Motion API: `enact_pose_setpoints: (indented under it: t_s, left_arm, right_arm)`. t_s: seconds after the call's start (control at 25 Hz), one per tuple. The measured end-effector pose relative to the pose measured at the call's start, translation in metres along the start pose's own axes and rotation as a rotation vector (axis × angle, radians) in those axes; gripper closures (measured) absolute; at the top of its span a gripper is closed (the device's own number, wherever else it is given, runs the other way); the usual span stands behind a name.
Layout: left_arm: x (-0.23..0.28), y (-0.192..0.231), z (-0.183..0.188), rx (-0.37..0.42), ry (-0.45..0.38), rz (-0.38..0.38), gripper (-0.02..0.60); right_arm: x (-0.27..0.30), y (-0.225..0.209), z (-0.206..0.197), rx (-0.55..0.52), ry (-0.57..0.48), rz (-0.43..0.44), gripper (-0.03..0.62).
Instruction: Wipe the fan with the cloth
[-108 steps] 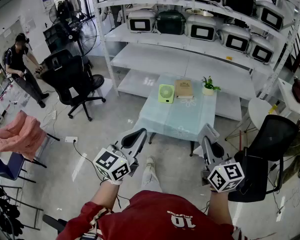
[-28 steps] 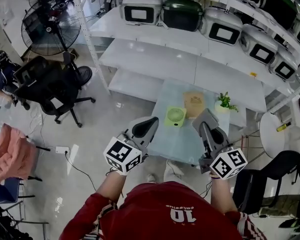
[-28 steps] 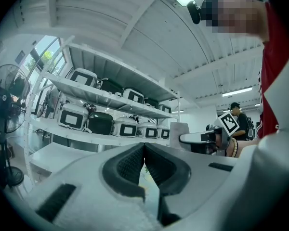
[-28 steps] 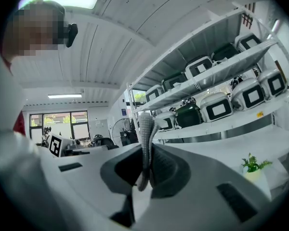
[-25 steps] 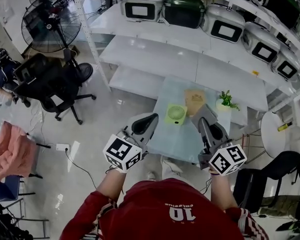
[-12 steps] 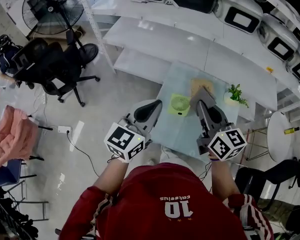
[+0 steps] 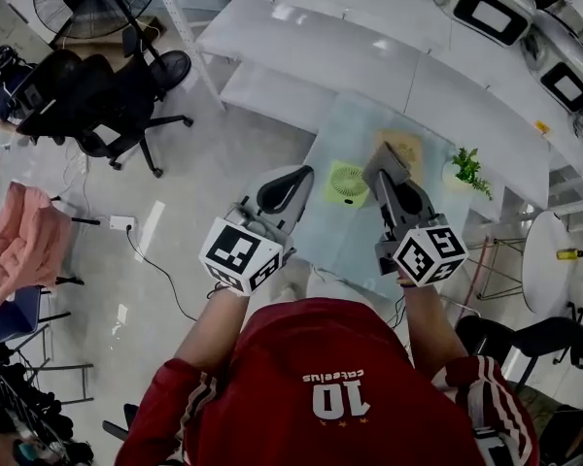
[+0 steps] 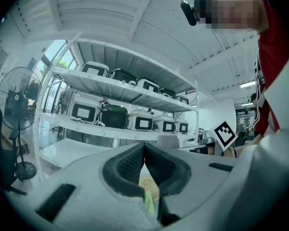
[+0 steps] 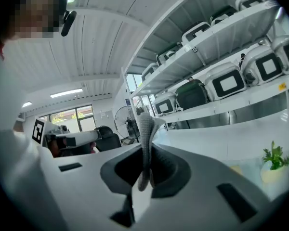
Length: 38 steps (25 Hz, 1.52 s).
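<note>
The grey cloth (image 9: 144,129) is being pinched by the right gripper (image 9: 147,150), its long axis standing upright past the jaws, while the left gripper (image 8: 144,146) is being held pressed together, empty. The green fan (image 7: 348,183), grille toward the person, is being seen on the desk (image 7: 335,233), its details too small to make out.

Light green fan (image 7: 348,183), grey cloth (image 9: 145,134), pale blue-green table (image 7: 335,239).
Cloth knit-textured; shirt (image 7: 291,357) red with white print; office chair (image 7: 78,95) black; plant (image 7: 466,168) green.

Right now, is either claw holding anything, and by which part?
The right claw pinches the cloth by a bunched strip that pokes out ahead. The left claw is shut, empty.
</note>
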State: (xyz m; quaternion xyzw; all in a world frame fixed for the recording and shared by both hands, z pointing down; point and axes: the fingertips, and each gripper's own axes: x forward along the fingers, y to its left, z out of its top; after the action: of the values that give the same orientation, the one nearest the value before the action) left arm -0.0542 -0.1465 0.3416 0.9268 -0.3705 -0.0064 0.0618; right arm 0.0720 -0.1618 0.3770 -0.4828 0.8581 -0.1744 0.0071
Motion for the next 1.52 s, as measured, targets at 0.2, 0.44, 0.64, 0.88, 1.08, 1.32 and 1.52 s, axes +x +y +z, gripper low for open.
enact_pose_setpoints:
  t_s: [0.2, 0.44, 0.64, 0.88, 1.08, 1.32, 1.52]
  left_arm:
    - [0.014, 0.011, -0.022, -0.013, 0.045, 0.040, 0.591]
    - [0.035, 0.022, -0.053, -0.034, 0.095, 0.071, 0.591]
    - [0.039, 0.034, -0.077, -0.082, 0.116, 0.097, 0.591]
    - [0.045, 0.043, -0.083, -0.074, 0.138, 0.117, 0.591]
    - [0.045, 0.042, -0.086, -0.069, 0.156, 0.117, 0.591]
    - [0.050, 0.043, -0.099, -0.071, 0.168, 0.119, 0.591]
    - [0.057, 0.046, -0.122, -0.110, 0.178, 0.127, 0.588]
  right_arm:
    - [0.017, -0.015, -0.034, 0.028, 0.049, 0.020, 0.572]
    - [0.033, -0.042, -0.075, 0.049, 0.098, 0.013, 0.572]
    - [0.039, -0.060, -0.109, 0.053, 0.142, -0.010, 0.572]
    - [0.055, -0.067, -0.132, 0.054, 0.181, 0.000, 0.572]
    - [0.070, -0.074, -0.157, 0.059, 0.216, -0.019, 0.572]
    - [0.087, -0.083, -0.184, 0.070, 0.245, -0.058, 0.572]
    - [0.100, -0.087, -0.200, 0.084, 0.264, -0.060, 0.572]
